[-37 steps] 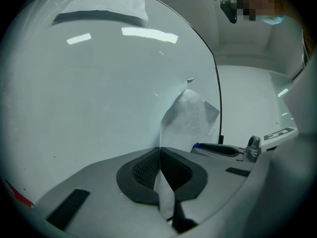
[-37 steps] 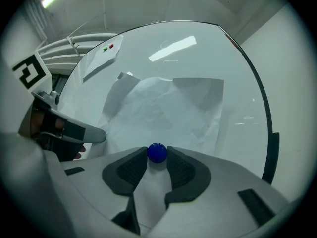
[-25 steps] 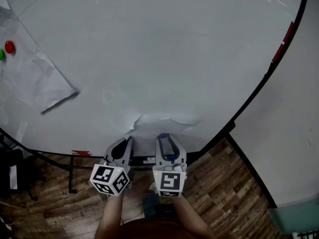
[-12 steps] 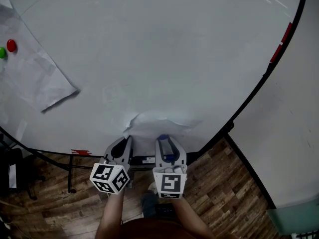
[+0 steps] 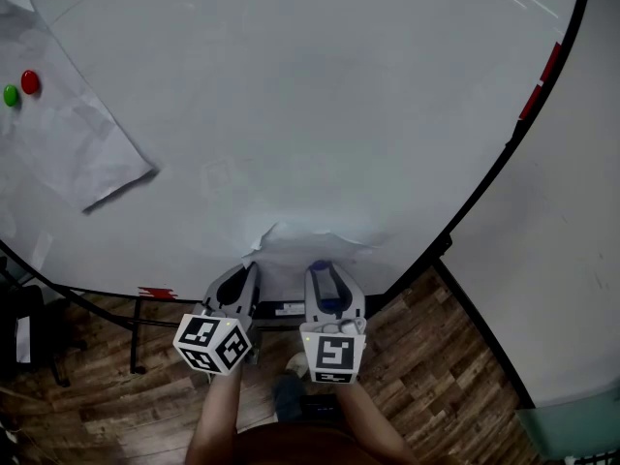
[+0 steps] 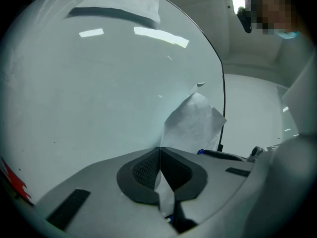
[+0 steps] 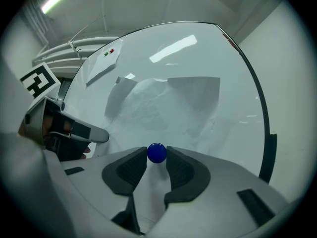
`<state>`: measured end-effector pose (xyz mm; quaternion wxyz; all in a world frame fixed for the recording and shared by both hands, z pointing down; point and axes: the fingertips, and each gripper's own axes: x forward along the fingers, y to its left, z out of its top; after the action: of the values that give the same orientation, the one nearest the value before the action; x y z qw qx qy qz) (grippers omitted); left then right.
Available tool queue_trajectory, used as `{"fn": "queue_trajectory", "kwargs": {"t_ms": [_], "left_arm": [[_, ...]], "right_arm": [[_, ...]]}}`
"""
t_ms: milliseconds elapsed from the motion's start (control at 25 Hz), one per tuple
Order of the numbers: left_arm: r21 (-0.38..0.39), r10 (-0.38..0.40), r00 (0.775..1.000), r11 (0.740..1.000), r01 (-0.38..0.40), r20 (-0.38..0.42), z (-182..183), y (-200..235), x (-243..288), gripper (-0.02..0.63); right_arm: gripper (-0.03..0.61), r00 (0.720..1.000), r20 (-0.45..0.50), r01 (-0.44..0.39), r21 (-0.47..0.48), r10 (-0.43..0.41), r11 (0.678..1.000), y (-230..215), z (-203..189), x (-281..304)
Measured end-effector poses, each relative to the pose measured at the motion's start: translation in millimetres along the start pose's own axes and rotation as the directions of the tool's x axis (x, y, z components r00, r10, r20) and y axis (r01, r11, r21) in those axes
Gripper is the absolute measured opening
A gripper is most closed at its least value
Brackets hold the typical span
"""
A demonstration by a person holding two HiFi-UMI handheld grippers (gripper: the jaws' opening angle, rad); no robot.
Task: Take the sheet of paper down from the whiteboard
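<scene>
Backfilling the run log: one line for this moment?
left hand-held gripper: shut on sheet of paper | right hand-held gripper: shut on blue magnet | sheet edge lifted off whiteboard

The whiteboard (image 5: 320,85) is seen as pale grey-white, edged by a black frame (image 5: 489,177) with red marks (image 5: 549,66). The sheet of paper (image 5: 310,250) is white. A second sheet (image 5: 68,134), also white, bears a red magnet (image 5: 30,81) and a green magnet (image 5: 11,95). The left gripper (image 5: 250,271) and right gripper (image 5: 320,269) are coloured grey, with black textured pads (image 7: 181,170) and black-and-white checked cubes (image 5: 213,344). A blue magnet (image 7: 157,152) is shown. The floor (image 5: 426,376) is brown wood-grain.
</scene>
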<state>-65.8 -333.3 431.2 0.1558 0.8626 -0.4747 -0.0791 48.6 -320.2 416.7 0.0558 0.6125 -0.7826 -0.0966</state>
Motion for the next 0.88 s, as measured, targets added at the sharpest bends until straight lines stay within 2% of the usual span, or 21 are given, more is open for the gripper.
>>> {"fn": "queue_trajectory", "kwargs": {"t_ms": [880], "left_arm": [[-0.075, 0.056, 0.998, 0.996, -0.054, 0.032, 8, 12, -45, 0.025]], "right_arm": [[0.135, 1.0, 0.0, 0.015, 0.003, -0.015, 1.0, -7, 6, -22]]}}
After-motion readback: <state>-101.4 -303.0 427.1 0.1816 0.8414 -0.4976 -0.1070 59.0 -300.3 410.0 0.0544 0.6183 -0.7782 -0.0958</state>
